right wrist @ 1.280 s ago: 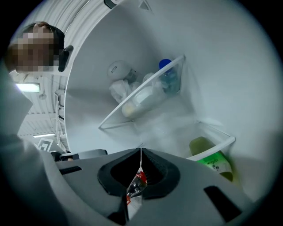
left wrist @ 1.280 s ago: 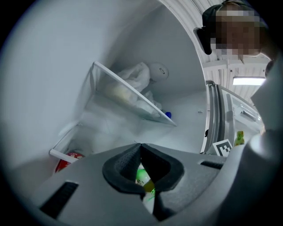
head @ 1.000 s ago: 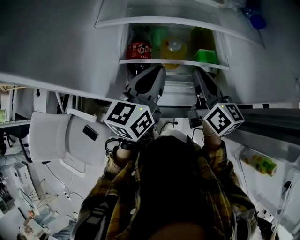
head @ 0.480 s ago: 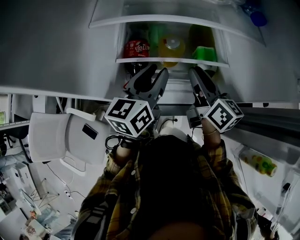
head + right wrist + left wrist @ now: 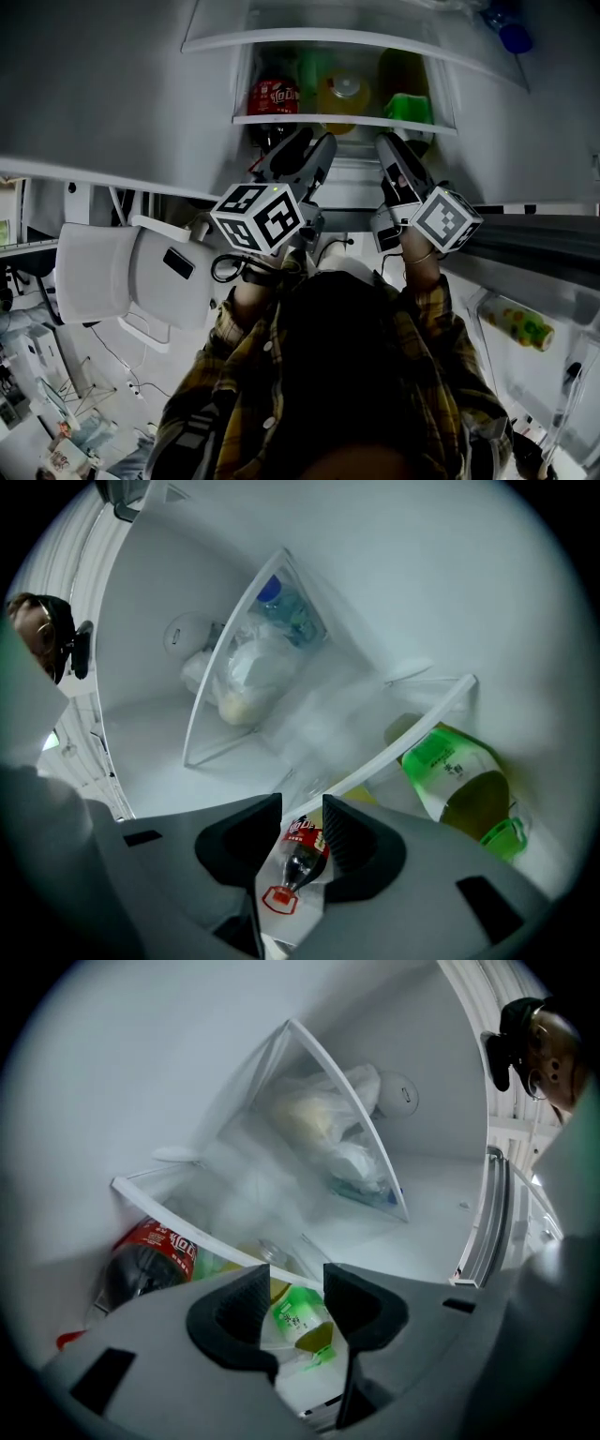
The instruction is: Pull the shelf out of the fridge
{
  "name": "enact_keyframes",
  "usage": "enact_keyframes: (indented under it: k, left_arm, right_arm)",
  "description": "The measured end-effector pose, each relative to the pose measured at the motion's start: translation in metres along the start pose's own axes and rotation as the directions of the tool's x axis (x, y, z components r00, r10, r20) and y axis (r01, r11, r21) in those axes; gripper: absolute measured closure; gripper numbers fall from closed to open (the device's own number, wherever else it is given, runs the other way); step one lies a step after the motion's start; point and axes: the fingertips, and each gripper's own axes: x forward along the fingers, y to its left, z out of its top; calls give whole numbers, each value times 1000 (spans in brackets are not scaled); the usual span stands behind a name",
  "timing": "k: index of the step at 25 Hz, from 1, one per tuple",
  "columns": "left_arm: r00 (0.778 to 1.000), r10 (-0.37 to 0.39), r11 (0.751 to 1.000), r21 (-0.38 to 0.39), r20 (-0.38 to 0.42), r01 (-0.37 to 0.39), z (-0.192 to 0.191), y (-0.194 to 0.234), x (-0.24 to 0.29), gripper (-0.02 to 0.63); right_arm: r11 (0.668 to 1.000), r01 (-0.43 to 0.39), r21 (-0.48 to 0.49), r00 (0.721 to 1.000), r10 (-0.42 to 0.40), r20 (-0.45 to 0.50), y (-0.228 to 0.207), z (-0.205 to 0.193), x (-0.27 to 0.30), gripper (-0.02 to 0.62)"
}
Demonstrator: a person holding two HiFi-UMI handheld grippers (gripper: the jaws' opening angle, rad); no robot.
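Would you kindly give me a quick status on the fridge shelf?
Left gripper, right gripper: jaws just opened, nothing gripped. Shelf not out. Cola bottle, green bottle beside it.

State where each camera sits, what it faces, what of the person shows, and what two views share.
Head view: on the head, facing the shelf; plaid sleeves, left hand-held gripper and right hand-held gripper show.
Left gripper view: rides the left one, faces the shelf; jaws just opened, empty.
Right gripper view: rides the right one, same facing; jaws just opened, empty.
Shared: both gripper views show the cola bottle.
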Motion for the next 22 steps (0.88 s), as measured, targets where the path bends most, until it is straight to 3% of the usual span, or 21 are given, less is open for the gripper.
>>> enact_keyframes:
  k: [13,22]
  left_arm:
    - [1000,-4,988,-154,-19,1,-5,18,17,437]
    - [1000,1,968,-252,8,1,5,33,39,437]
  right_arm:
    - [981,19,194,1000,-22,13,-24,-1,23,471]
    - [973,21,229,999,-26,20,-30,6,39,471]
